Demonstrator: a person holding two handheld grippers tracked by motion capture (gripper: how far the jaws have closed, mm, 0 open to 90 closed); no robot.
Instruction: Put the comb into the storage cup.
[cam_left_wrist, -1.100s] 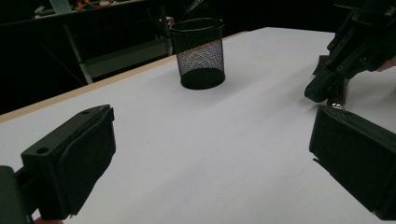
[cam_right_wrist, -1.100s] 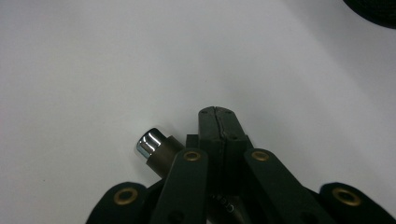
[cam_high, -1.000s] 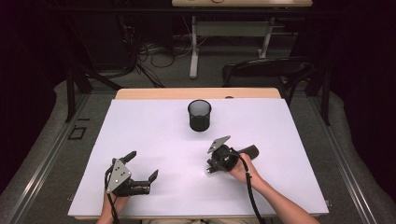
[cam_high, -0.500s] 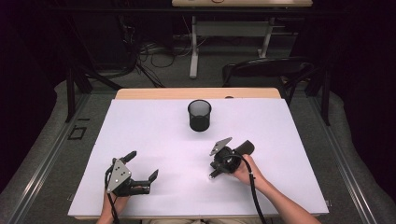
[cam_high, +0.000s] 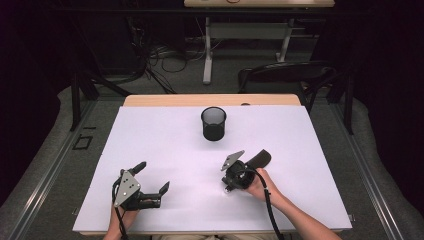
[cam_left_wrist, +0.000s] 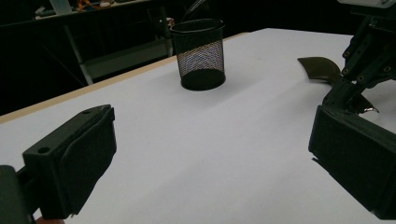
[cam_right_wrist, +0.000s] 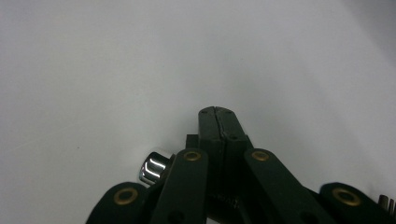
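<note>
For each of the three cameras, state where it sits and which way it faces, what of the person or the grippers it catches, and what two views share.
High view: above the person's side, looking forward and down on the white table; both forearms, left gripper, right gripper.
Left gripper view: rides that gripper, looking level across the table between its open jaws at the mesh cup.
Right gripper view: rides that gripper, looking down at bare table past its shut jaws.
Shared: the mesh cup is in the high and left gripper views.
</note>
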